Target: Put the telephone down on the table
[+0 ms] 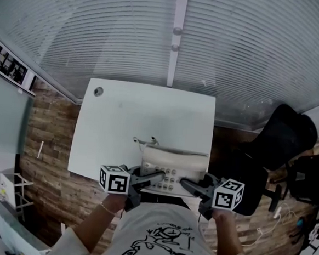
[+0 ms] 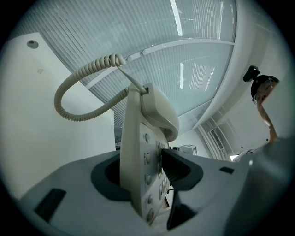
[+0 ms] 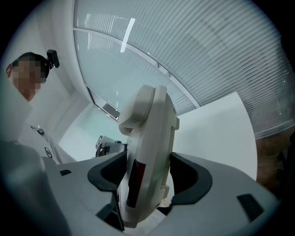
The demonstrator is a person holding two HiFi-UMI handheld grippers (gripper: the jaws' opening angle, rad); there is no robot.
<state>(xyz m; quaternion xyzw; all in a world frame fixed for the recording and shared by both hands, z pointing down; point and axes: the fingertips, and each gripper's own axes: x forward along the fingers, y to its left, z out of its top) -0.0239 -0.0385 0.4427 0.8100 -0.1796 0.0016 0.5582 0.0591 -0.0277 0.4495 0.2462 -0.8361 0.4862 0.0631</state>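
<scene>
Telephone (image 1: 174,165) clamped at both ends over the near edge of the white table (image 1: 128,110).
We find the left gripper (image 1: 156,178) closed on its keypad end and the right gripper (image 1: 187,183) closed on the opposite end. The handset (image 2: 159,108) sits in its cradle and the coiled cord (image 2: 78,87) loops free. We cannot tell whether the base touches the tabletop. Beyond are a wood-plank floor (image 1: 47,159), a black chair (image 1: 282,139) to the right, and slatted blinds (image 1: 254,43).

Cream telephone (image 1: 174,165) (white table (image 1: 133,108))

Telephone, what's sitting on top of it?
The handset lies on top of the telephone, its curly cord looping away. The cradle beneath the handset is covered.
</scene>
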